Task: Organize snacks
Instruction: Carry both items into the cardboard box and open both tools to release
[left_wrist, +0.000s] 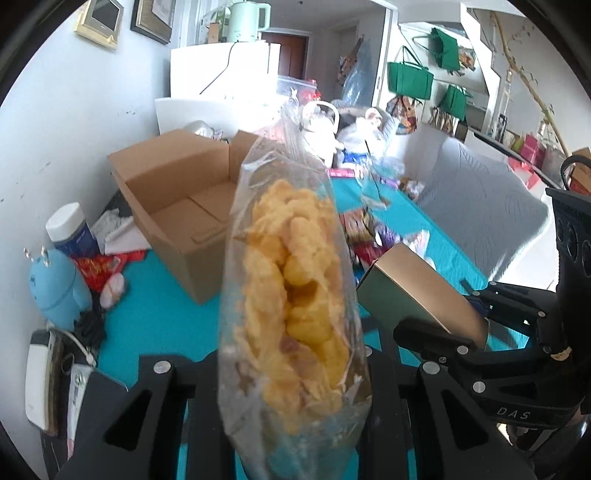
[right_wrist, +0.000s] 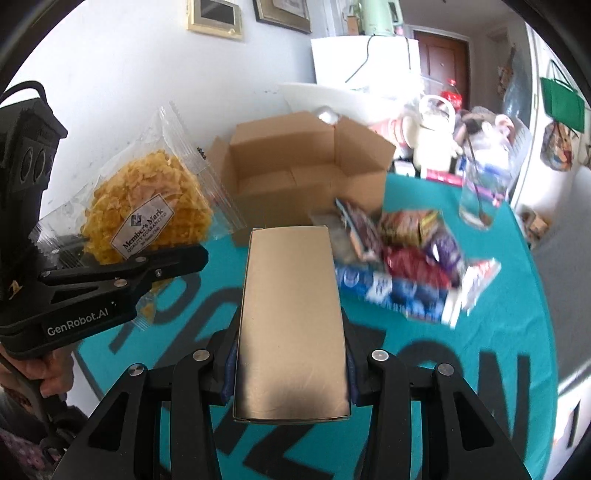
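Gold box (right_wrist: 291, 317) clamped between right fingers (right_wrist: 351, 373) — clear snack bag (left_wrist: 291, 295) pinched edge-on between left fingers (left_wrist: 373, 373).

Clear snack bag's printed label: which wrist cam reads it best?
Right wrist view. There the clear snack bag faces the lens side-on, so its label is legible above the left tongs. The left wrist view shows the bag edge-on and blurred, label unseen.
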